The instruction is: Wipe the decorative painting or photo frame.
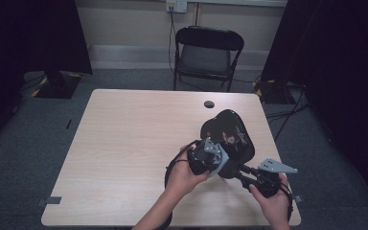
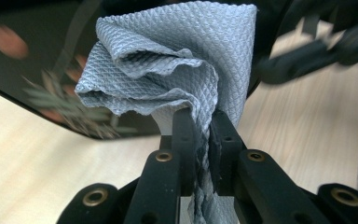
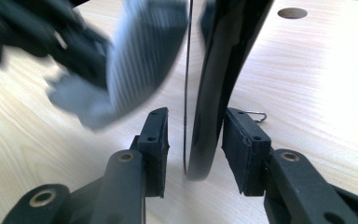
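Near the right front part of the tabletop (image 1: 124, 139) we hold a glossy black plate (image 1: 230, 136) with a flower pattern, tilted up on its edge above the wood. Our right gripper (image 3: 196, 144) has its jaws on both sides of the plate's rim, but in the right gripper view a gap shows at each pad, so we judge the hold to be loose or not yet made. Our left gripper (image 2: 204, 140) is pressed together on a folded grey cloth (image 2: 177, 70), and the cloth lies against the dark face of the plate. The main risk is that the plate slips. If we push the cloth hard while the right jaws are not tight, the smooth rim can slide out and the plate can drop on the tabletop. The cloth can also pull out from the left jaws, because only its lower fold is pinched. A small metal ring (image 3: 257, 115) lies on the wood just behind the right jaws.
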